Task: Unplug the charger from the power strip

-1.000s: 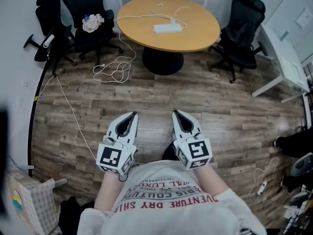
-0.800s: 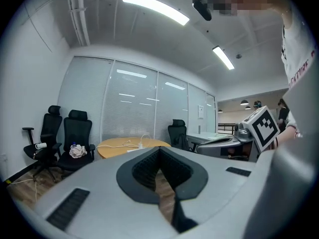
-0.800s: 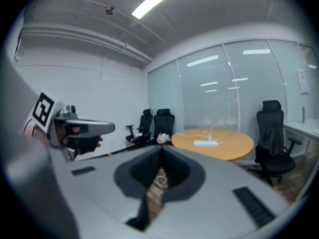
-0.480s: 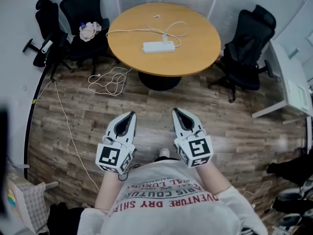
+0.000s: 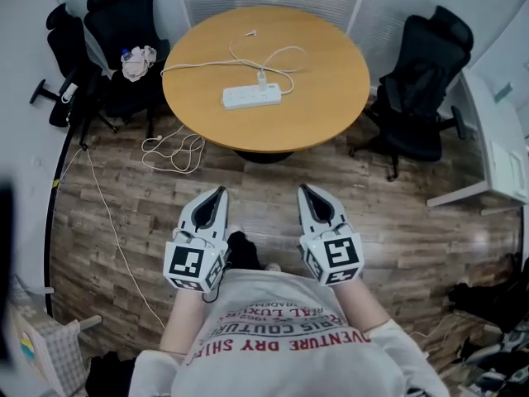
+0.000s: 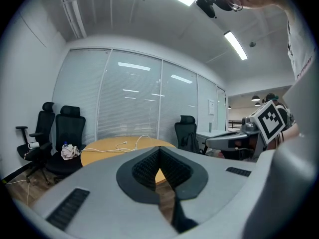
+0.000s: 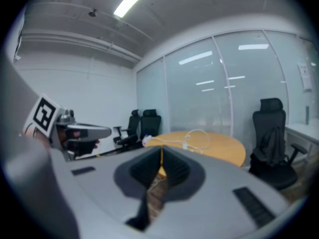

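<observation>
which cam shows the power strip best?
Head view: the strip lies fully visible from above on the table, charger plugged in. Both gripper views see the tabletop edge-on; only the cable shows clearly, the strip can't be made out.

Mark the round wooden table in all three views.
Head view: table at top centre.
Left gripper view: table low and left of centre, just above the jaws.
Right gripper view: table from centre to right, above the jaws.
Shared landmark: white bundle on a black chair, left of the table.
</observation>
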Motion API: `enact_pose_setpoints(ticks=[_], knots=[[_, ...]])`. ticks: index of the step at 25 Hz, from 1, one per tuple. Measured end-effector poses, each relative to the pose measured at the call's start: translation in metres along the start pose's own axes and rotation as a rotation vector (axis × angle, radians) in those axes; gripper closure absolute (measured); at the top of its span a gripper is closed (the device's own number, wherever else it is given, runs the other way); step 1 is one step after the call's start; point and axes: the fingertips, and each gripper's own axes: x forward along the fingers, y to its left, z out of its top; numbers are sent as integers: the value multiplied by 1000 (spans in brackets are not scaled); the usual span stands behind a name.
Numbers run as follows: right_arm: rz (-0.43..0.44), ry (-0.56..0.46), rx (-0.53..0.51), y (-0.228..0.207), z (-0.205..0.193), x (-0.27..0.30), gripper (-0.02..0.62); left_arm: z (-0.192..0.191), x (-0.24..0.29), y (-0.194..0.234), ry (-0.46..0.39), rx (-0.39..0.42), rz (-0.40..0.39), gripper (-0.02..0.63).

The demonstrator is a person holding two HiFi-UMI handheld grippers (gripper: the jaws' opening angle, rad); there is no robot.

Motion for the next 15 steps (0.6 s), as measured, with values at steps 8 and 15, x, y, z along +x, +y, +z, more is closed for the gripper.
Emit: enact_pose_setpoints(ticks=[8, 15], knots=[[-18, -32, -13, -39, 19, 85, 568, 0, 108, 42, 18, 25, -124, 577], [-96, -23, 2, -84, 57, 193, 568, 34, 212, 112, 17, 69, -235, 577]])
